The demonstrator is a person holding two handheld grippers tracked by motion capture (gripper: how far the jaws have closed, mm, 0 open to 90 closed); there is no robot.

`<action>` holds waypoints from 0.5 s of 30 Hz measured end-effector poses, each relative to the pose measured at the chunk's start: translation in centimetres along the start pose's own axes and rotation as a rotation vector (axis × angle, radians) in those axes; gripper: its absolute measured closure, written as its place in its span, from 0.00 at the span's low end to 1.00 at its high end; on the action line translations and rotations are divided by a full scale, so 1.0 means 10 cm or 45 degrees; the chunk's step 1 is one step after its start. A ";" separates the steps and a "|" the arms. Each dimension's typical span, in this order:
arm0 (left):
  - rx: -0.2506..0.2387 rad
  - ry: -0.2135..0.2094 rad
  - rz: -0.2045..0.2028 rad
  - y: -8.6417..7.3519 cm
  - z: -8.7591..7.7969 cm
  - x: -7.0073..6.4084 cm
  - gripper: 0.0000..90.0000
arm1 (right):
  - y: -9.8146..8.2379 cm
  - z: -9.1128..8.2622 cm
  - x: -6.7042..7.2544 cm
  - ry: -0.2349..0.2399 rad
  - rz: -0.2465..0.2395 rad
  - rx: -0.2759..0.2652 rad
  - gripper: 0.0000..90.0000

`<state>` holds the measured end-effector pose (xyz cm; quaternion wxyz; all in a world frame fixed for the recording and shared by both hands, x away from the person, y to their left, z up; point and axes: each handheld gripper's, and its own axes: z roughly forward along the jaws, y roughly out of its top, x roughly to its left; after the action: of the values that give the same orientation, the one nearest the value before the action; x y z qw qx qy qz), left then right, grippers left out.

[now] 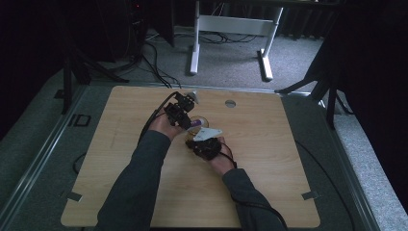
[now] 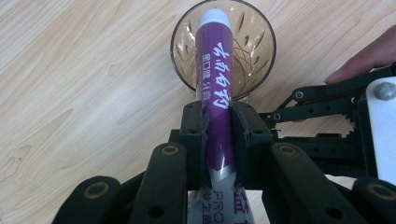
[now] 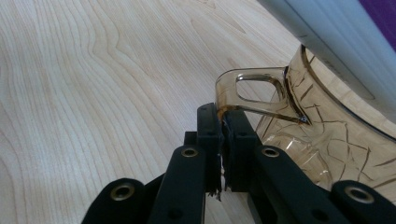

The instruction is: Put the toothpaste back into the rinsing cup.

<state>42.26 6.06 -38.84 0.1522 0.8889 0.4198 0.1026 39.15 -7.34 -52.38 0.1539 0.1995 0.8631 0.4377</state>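
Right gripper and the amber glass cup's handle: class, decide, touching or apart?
Touching. The right gripper view shows the right gripper with its jaws closed on the handle of the amber glass cup.

White brush-style Chinese characters are printed lengthwise along the purple plastic tube with a pale rounded cap (image 2: 215, 88); they cannot be read with certainty. On its silver lower end, "PRO" is partly legible.

Tube (image 2: 215, 93) tail cut by bottom edge; cup (image 3: 327, 140) body cut off at right.
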 end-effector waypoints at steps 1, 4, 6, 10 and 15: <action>0.005 0.001 0.002 0.00 0.00 0.00 0.84 | 0.00 0.00 0.00 0.000 -0.004 0.000 0.97; 0.011 0.005 0.004 0.03 0.00 -0.01 0.84 | 0.00 0.00 0.00 -0.001 -0.009 0.001 0.97; 0.010 0.007 0.005 0.04 0.00 -0.01 0.84 | 0.00 0.01 0.01 -0.004 -0.010 -0.002 0.97; 0.012 0.008 0.005 0.07 0.00 -0.03 0.84 | 0.00 0.01 0.01 -0.004 -0.015 -0.004 0.97; 0.013 0.009 0.001 0.11 0.01 -0.04 0.84 | 0.00 0.01 0.01 0.002 -0.017 -0.008 0.97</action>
<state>42.81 5.11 -38.59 0.1462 0.8894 0.4206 0.1035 39.10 -7.27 -52.44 0.1568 0.1927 0.8632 0.4395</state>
